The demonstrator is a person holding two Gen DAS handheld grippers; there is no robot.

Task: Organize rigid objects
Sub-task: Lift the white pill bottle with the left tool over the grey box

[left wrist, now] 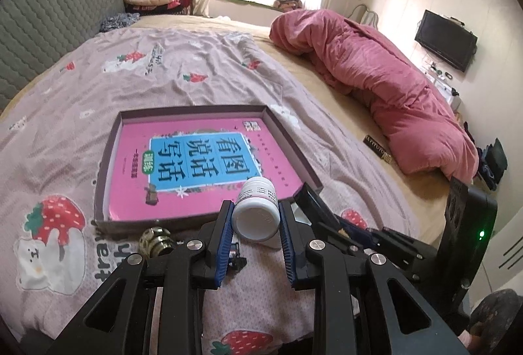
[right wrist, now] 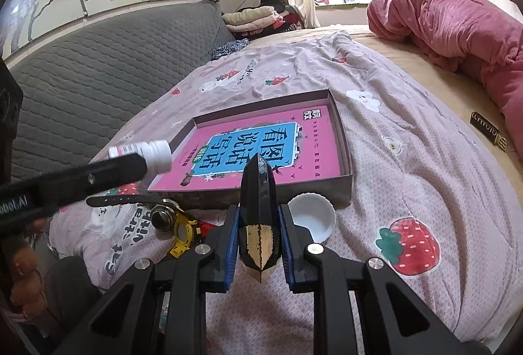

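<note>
Pink book (left wrist: 199, 162) fills the shallow box (left wrist: 109, 159) on the bed; nothing else inside. My left tool (left wrist: 256, 208) is clamped on a white bottle (left wrist: 256, 211), cap toward the lens, held above the box's near edge. My right tool (right wrist: 258, 221) is clamped on a black-and-gold case (right wrist: 258, 208). Only the right view shows a white cap (right wrist: 313, 216), open side up against the box, a watch (right wrist: 163, 213) and a yellow ring (right wrist: 183, 232). Left view cuts most of these off behind the tool.

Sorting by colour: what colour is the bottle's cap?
White cap, clearest in the left wrist view.
</note>
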